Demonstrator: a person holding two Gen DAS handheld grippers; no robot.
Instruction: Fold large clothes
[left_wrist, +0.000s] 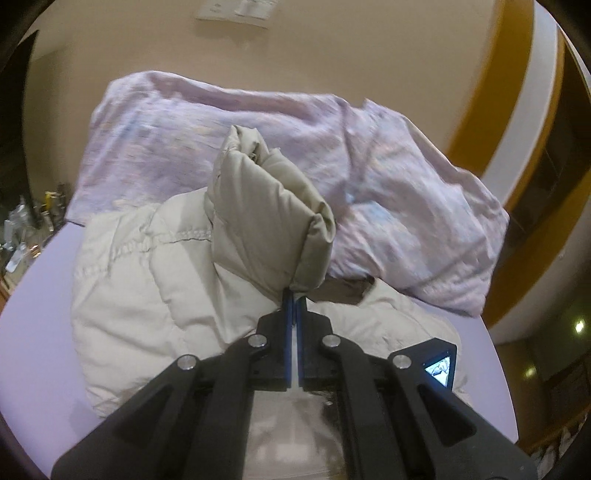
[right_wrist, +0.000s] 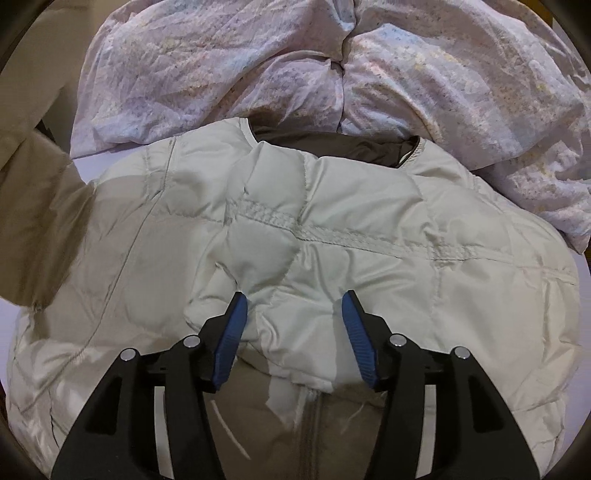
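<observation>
Your left gripper (left_wrist: 294, 295) pinches the sleeve (left_wrist: 266, 206) mid-frame; your right gripper (right_wrist: 293, 306) gapes over the puffer jacket (right_wrist: 369, 236) filling its frame; no readable labels

L fingers (left_wrist: 294, 295) clamped on jacket sleeve (left_wrist: 266, 206)

Left gripper (left_wrist: 294, 295) pinched closed on puffer jacket sleeve (left_wrist: 266, 206), held lifted. Right gripper (right_wrist: 293, 306) jaws apart, angled down, gripping nothing.
</observation>
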